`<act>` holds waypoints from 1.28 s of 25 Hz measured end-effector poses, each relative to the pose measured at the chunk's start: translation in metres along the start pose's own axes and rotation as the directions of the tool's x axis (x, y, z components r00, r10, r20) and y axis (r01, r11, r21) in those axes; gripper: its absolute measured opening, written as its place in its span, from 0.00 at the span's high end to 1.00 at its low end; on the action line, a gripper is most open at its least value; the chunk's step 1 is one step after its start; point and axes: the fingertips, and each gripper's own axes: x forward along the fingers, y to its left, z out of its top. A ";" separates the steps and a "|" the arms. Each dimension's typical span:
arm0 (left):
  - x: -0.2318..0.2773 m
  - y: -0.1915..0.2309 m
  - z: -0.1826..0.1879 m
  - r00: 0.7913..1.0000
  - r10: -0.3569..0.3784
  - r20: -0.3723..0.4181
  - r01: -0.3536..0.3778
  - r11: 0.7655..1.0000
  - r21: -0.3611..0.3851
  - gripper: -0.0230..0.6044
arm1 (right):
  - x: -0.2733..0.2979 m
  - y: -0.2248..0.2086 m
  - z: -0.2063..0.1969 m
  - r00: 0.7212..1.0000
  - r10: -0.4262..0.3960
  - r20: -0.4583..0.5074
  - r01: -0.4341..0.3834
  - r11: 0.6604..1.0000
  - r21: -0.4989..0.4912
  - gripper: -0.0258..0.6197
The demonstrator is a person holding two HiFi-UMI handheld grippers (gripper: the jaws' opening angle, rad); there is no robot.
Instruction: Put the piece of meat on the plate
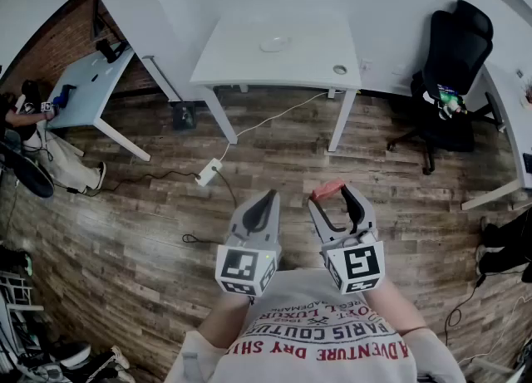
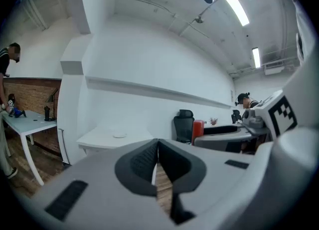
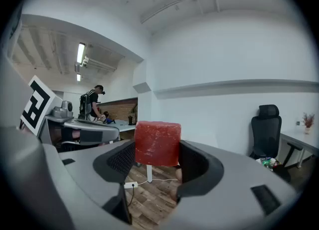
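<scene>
Wood floor (image 1: 125, 240); right gripper (image 1: 334, 198) fingers clamp red meat piece (image 3: 157, 143); left gripper (image 1: 268, 203) fingers pressed together, empty.

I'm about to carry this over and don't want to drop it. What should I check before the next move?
1. Piece of meat clamped between the right gripper jaws: ok.
2. Left gripper empty, jaws together: ok.
3. Plate in sight on the white table: ok.
4. Plate bare: cannot tell, too small in the pictures.
5. Meat above the plate: not ok, the table stands well ahead across the wood floor.
6. Way to the table free: not ok, a power strip and its cable lie on the floor in front of it.
</scene>
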 end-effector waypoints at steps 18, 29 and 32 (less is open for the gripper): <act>0.010 0.017 -0.012 0.999 0.044 -0.029 -0.044 0.999 -0.012 0.95 | 0.011 -0.003 0.004 0.998 0.045 0.032 -0.047 0.997 0.067 0.53; 0.071 0.075 -0.003 0.999 -0.012 -0.045 0.012 1.000 -0.006 0.95 | 0.088 -0.024 0.007 1.000 0.019 -0.006 -0.018 0.997 0.074 0.53; 0.093 0.108 0.004 0.999 -0.013 -0.035 0.012 1.000 -0.029 0.95 | 0.123 -0.027 0.012 1.000 0.008 -0.021 -0.006 0.996 0.088 0.53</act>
